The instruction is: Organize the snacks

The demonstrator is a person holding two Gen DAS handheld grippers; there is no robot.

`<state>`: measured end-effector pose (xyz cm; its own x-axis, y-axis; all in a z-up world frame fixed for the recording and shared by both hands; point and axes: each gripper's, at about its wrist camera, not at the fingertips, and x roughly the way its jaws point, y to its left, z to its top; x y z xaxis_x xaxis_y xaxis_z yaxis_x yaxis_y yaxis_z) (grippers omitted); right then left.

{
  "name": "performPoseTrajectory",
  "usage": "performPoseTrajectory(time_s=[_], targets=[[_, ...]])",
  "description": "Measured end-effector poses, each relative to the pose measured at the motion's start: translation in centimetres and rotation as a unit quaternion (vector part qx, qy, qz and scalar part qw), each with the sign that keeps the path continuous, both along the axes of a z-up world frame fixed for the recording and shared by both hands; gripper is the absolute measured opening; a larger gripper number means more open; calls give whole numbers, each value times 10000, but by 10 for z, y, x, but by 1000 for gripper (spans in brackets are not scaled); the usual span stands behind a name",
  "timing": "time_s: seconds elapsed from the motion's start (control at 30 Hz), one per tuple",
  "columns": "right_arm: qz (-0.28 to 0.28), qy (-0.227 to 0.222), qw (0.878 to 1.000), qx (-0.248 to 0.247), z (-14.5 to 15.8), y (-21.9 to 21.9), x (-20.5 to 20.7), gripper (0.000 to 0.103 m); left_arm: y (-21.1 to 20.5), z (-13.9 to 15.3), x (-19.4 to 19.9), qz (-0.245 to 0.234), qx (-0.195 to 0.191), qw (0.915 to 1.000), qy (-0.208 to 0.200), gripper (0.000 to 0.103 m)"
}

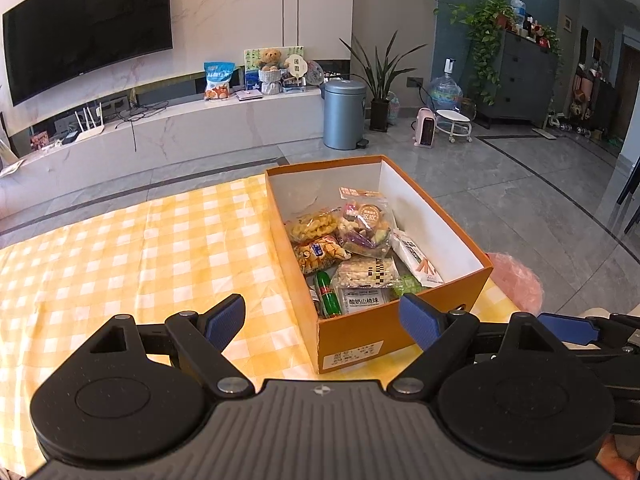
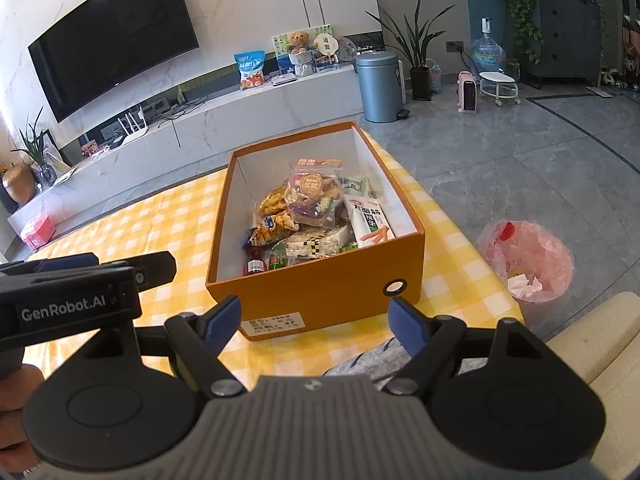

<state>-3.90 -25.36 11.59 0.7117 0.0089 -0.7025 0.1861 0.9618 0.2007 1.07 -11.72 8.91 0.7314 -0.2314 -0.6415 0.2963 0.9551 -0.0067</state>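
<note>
Left tool (image 1: 322, 318): jaws apart, empty.
Right tool (image 2: 314, 316): jaws apart, empty.
Orange box (image 2: 320, 300): twelve o'clock on the desk (image 1: 120, 248), snacks (image 2: 316, 216) inside.

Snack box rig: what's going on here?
A person holds a gripper in each hand over a table with a yellow checked cloth. The left gripper and right gripper are both open and empty, hanging just short of the orange box. The snacks are piled inside the box; none lie loose on the cloth in view.
</note>
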Motion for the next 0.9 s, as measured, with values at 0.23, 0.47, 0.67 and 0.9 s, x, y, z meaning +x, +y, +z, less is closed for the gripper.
performPoseTrajectory(time_s=[0.23, 0.47, 0.67, 0.9], targets=[[-8, -34, 10000, -2, 0, 0, -1, 79, 1, 3, -1, -20, -56, 10000, -20, 102], [12, -21, 10000, -1, -1, 1, -1, 76, -2, 4, -3, 1, 7, 10000, -83, 102], [13, -17, 10000, -29, -1, 2, -1, 76, -1, 5, -2, -11, -41, 10000, -6, 102], [39, -7, 10000, -65, -2, 5, 1, 76, -2, 2, -4, 40, -56, 10000, 0, 101]])
